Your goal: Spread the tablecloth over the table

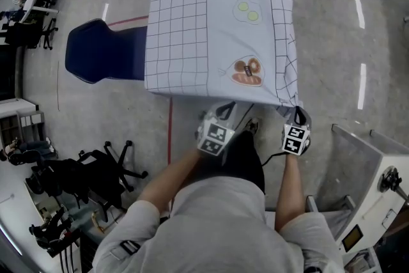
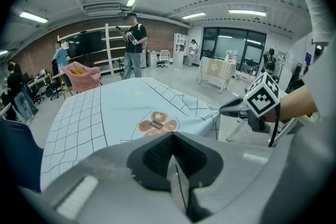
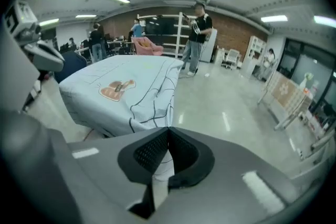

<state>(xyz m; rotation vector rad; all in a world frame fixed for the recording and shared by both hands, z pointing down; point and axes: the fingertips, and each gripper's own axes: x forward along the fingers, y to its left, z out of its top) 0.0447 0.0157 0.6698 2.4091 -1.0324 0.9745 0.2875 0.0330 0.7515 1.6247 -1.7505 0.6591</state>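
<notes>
- Pinching together, the fingers [image 3: 151,150] of the right gripper [image 3: 168,132] clamp the near right corner of the pale blue, black-gridded fabric tablecloth [image 1: 211,35].
- On the left gripper [image 2: 172,136] the fingers [image 2: 156,153] are closed too, seemingly on the near hem.
- Both point forward at the cloth, which drapes the whole bench, its long axis running away from the person.
- Soft fabric bunches at the right corner, the one that probably needs tugging; the right gripper is nearer.

The head view looks steeply down from above onto the pale blue grid-printed tablecloth [image 1: 217,35], which sits at upper centre. The left gripper view and the right gripper view look low and close along their jaws. Both face across this same tablecloth from its near edge.
</notes>
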